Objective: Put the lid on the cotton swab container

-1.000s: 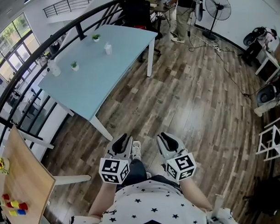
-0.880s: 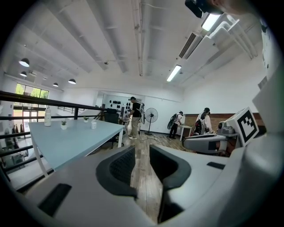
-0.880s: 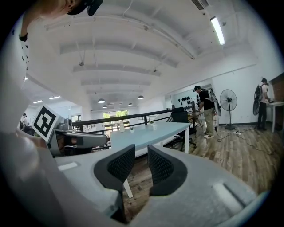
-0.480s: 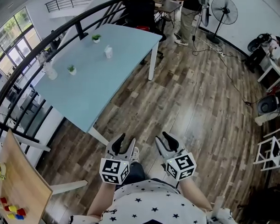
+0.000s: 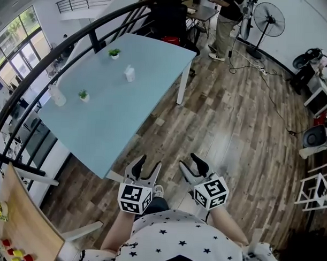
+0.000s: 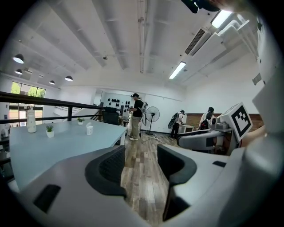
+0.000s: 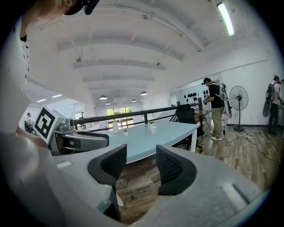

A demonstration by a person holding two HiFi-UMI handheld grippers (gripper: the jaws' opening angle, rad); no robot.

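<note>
Approach stage, nothing in hand yet: a person in a star-print top [image 5: 175, 243] holds the left tool [image 5: 148, 165] and right tool [image 5: 190, 165] close to the body over the brown wood-plank floor [image 5: 233, 119]. Both tools' jaws are opening, w/ only air and floor betw. the pads.

The task's item looks to be the small white container [image 5: 129, 73] standing on the pale-blue rectangular bench [image 5: 107, 120]. It is well apart from both tools, toward the far end, near small potted plants [image 5: 83, 95] and a clear bottle [image 5: 56, 95]. It is too small to tell whether a lid is on it or lies nearby.

Next move, by the look of it: walk up to the bench, bring the tools over the container and find the lid. Then one tool steadies the body while the other seats the lid.

The head view gives the layout: bench, floor, both tools side by side. The gripper views add what it can't, i.e. the empty gap betw. each pair of pads and the bench at eye level. The left gripper view also takes in a standing person [image 6: 135, 116] by a pedestal fan [image 6: 152, 116] at the rear.
</note>
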